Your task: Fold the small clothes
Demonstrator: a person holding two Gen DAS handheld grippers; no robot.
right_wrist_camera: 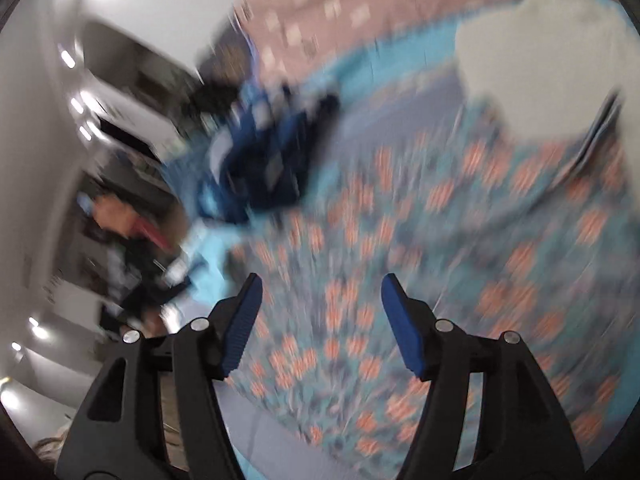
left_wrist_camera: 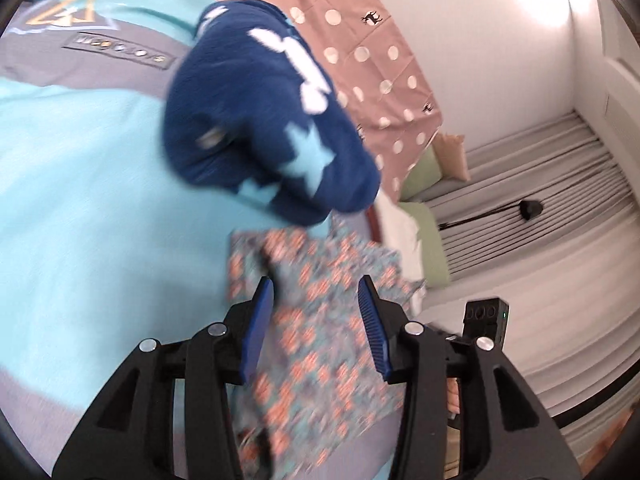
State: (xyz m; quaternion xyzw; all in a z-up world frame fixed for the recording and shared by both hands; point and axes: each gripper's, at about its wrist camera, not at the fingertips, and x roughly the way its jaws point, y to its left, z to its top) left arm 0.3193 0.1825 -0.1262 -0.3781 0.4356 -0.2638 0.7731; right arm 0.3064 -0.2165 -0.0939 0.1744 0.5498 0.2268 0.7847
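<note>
A small garment with an orange-and-teal flower print (left_wrist_camera: 320, 320) lies flat on the turquoise bed cover (left_wrist_camera: 80, 208). My left gripper (left_wrist_camera: 316, 292) hovers over it, open, blue pads apart with nothing pinched. Beyond it sits a dark blue fleece piece with pale stars (left_wrist_camera: 260, 120), bunched up. In the blurred right wrist view the same floral garment (right_wrist_camera: 440, 248) fills the lower right, and my right gripper (right_wrist_camera: 320, 292) stands open above it, nothing between its pads. The blue fleece (right_wrist_camera: 264, 152) shows further off to the left.
A pink dotted sheet (left_wrist_camera: 352, 32) covers the bed's far part. The bed edge drops to a striped grey floor (left_wrist_camera: 540, 208) on the right, with a black cable and plug (left_wrist_camera: 528, 210). A white fabric lump (right_wrist_camera: 540, 60) lies at the upper right of the right wrist view.
</note>
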